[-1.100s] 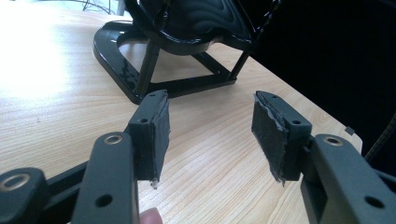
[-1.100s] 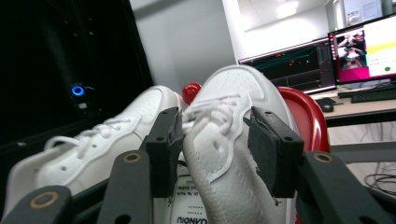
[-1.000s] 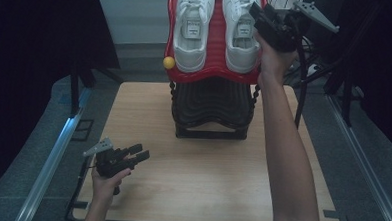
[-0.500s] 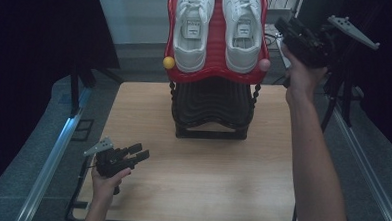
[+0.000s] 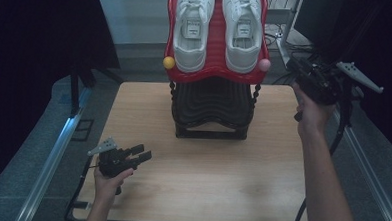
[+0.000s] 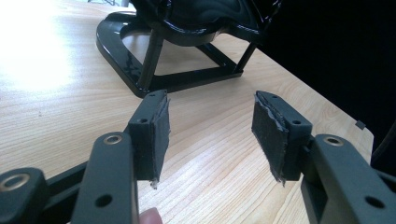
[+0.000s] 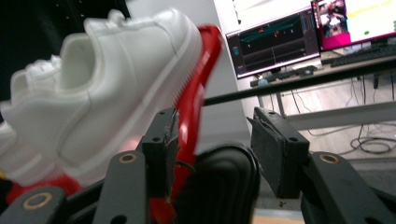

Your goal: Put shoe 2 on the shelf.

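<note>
Two white sneakers [image 5: 192, 28] [image 5: 242, 27] lie side by side on the red top tier [image 5: 216, 46] of a shoe rack whose black lower tiers [image 5: 211, 108] stand on the wooden table [image 5: 202, 161]. My right gripper [image 5: 298, 70] hovers open off the rack's right side, apart from the shoes; in its own view the near sneaker [image 7: 102, 98] and red tier [image 7: 198, 88] lie ahead of the open right gripper [image 7: 212, 149]. My left gripper [image 5: 142, 155] rests low at the table's front left, open and holding nothing. The left gripper view has the left gripper [image 6: 210, 135] facing the rack's black base [image 6: 154, 65].
A yellow knob [image 5: 169, 62] and a pink knob [image 5: 264, 65] cap the rack's red tier. Metal rails [image 5: 57, 149] run along both sides of the table. Monitors [image 7: 299, 32] and cables stand on a desk beyond the rack. Bare wood spreads in front of the rack.
My right gripper has drawn back from the right sneaker, moving right and toward the table's near side, and hangs beside the rack. The left gripper has stayed put.
</note>
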A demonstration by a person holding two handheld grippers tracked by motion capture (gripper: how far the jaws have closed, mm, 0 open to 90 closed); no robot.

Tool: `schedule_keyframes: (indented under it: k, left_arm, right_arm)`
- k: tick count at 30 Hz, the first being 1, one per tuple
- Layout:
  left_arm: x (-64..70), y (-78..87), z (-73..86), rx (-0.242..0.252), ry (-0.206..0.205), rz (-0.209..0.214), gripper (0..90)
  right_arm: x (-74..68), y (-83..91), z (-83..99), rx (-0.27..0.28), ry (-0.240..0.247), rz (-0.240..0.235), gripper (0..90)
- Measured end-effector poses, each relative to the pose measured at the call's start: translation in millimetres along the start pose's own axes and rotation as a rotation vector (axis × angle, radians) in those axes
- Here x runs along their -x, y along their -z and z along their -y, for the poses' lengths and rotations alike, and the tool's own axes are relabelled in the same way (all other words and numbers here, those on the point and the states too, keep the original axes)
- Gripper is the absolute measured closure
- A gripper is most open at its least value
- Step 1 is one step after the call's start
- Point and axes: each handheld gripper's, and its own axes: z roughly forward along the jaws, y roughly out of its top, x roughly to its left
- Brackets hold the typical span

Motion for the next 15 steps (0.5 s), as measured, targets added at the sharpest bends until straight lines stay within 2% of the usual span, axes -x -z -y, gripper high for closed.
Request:
schedule_keyframes:
  k: [5,11,15]
  left_arm:
    - [0.7,-0.3,0.3,-0.002,-0.002,0.003,47.0]
    - [1.1,-1.5,-0.2,-0.004,-0.002,0.006,46.9]
    - [1.8,-1.7,0.0,-0.005,0.002,0.005,46.9]
  right_arm:
    - [15.8,16.0,26.0,-0.009,-0.027,0.001,50.6]
    - [30.8,34.2,57.8,-0.048,-0.018,0.02,50.6]
    - [36.0,44.5,77.6,-0.075,-0.007,0.033,50.3]
